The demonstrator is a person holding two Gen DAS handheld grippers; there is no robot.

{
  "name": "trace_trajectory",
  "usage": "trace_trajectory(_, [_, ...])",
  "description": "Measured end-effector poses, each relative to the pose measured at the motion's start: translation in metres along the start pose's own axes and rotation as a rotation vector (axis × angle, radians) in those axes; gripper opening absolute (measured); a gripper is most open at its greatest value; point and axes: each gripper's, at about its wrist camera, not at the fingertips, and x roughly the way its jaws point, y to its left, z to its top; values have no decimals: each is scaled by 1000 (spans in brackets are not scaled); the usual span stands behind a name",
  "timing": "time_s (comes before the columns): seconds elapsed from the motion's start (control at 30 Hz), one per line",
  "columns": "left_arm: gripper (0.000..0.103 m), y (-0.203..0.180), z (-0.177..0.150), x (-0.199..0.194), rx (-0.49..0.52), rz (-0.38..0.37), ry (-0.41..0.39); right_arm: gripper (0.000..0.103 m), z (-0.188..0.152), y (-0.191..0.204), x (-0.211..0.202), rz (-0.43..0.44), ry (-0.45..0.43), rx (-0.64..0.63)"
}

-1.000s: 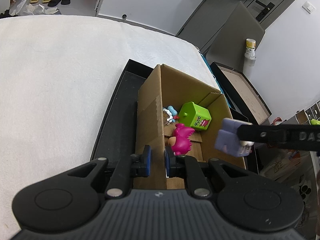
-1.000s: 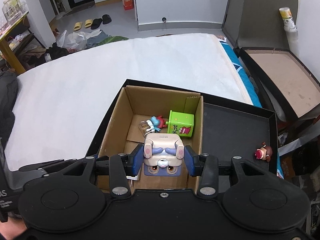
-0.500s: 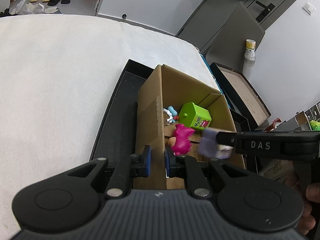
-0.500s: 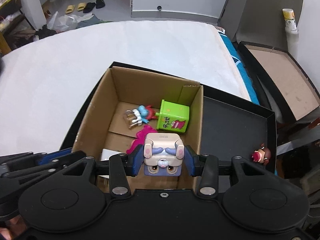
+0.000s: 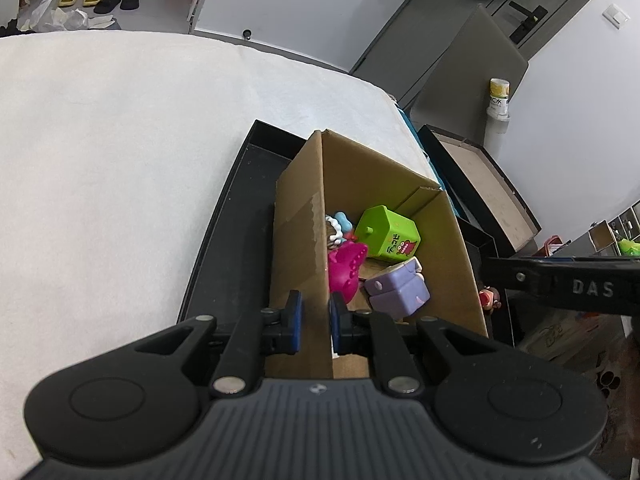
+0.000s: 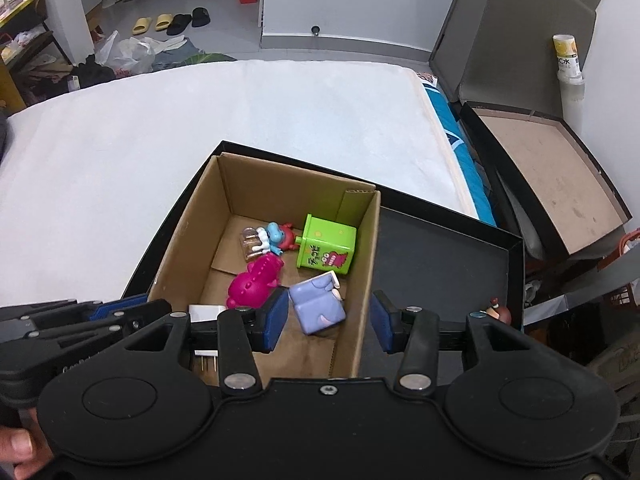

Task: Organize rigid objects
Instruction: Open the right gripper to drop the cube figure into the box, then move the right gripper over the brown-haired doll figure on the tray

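An open brown cardboard box (image 6: 276, 216) sits in a shallow black tray (image 6: 440, 256) on a white bed. Inside lie a green cube toy (image 6: 326, 248), a magenta plastic figure (image 6: 256, 280), a small blue-and-red figure (image 6: 276, 236) and a lilac cube-shaped rabbit toy (image 6: 318, 306). The right claw (image 6: 330, 320), jaws opening, holds nothing above the rabbit. The left claw (image 5: 316, 318) pinches the box wall. One small brown figurine (image 6: 498, 312) is left on the tray.
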Motion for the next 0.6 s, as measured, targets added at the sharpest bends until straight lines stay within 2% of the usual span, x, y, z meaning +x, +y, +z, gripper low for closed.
trace_trajectory(0.1, [13, 0, 0, 0, 2, 0, -1, 52, -1, -4, -3, -2, -5, 2])
trace_trajectory(0.23, [13, -1, 0, 1, 4, 3, -2, 53, -5, -13, -9, -4, -13, 10])
trace_trajectory(0.4, [13, -1, 0, 1, 5, 3, -2, 66, -8, -29, -19, -8, -35, 32])
trace_trajectory(0.6, [13, 1, 0, 1, -3, 0, -3, 74, -12, -52, -23, -34, -60, 54])
